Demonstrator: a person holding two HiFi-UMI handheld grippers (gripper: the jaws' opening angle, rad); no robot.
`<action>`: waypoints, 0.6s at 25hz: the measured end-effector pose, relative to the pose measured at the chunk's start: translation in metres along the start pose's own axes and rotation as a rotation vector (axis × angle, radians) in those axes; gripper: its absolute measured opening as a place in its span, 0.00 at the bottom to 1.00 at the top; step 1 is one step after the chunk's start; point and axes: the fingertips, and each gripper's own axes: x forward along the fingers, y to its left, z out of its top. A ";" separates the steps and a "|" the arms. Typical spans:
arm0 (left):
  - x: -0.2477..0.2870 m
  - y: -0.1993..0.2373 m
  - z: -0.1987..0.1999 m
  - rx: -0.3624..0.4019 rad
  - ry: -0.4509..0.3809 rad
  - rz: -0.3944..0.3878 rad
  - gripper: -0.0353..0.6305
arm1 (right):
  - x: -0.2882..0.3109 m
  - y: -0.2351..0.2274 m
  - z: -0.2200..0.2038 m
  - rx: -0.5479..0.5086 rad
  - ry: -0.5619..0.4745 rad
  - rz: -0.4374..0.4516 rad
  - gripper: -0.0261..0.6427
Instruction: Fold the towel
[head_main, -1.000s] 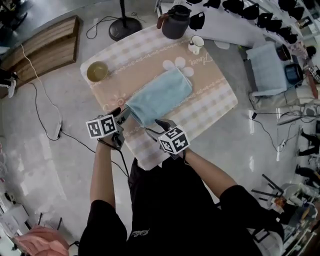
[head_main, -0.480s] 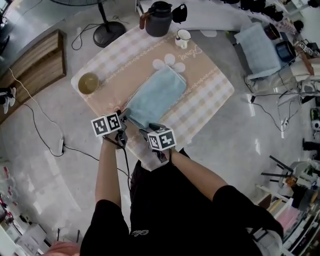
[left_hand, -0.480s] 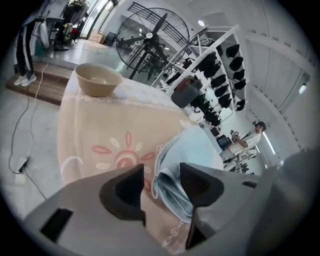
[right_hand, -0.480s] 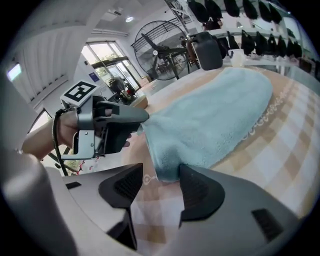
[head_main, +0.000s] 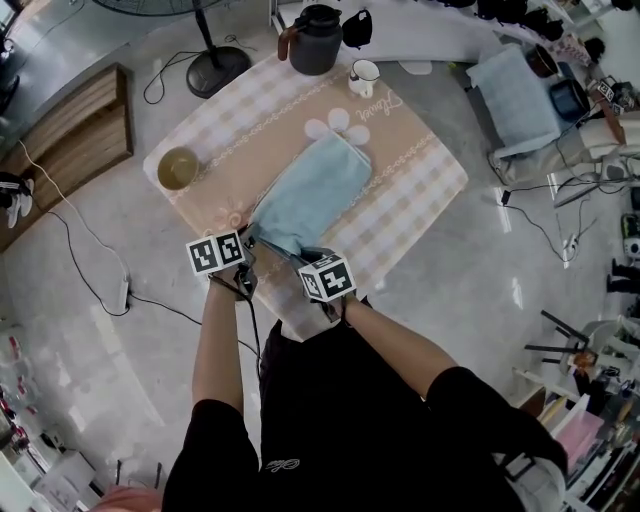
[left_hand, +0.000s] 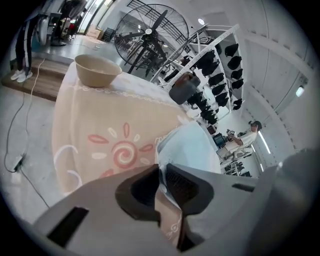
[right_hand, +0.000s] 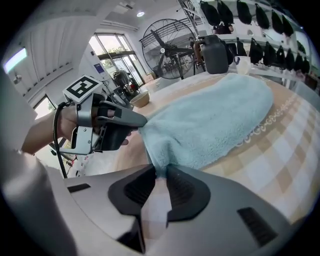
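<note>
Starting with the table (head_main: 420, 195), spread over the upper middle of the head view under a checked cloth. Carries the pale blue towel (head_main: 312, 192) at its centre, laid flat as a long strip running from lower left to upper right, with its far end beside a printed flower. Looks thick enough at the edges to be doubled once already, though cannot be told for sure. Shows no new fold begun, with no part raised off the cloth. Moving down to the near short edge, at lower centre of the frame. Closing there with the left gripper (left_hand: 161, 170) on the near left corner, the hem pinched between the pads in its own view. Closing likewise with the right gripper (right_hand: 161, 170) on the near right corner, the fluffy edge nipped at the jaw tips. Leaves, at a guess, nearly all the work: raise both corners, carry them to the far end at upper right, lay edge on edge, release. Finishing with the untouched crockery along the upper rim: dark jug (head_main: 315, 40), bowl (head_main: 178, 168), white mug (head_main: 364, 75).
</note>
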 end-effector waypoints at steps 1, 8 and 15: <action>0.000 0.000 0.000 -0.011 -0.004 -0.011 0.13 | -0.001 0.000 0.000 -0.006 -0.003 0.002 0.14; 0.000 -0.001 -0.007 -0.085 -0.039 -0.046 0.12 | -0.010 0.000 -0.001 -0.052 0.001 0.020 0.13; -0.012 -0.021 0.001 -0.075 -0.086 -0.070 0.11 | -0.027 -0.002 0.007 -0.081 -0.018 0.073 0.13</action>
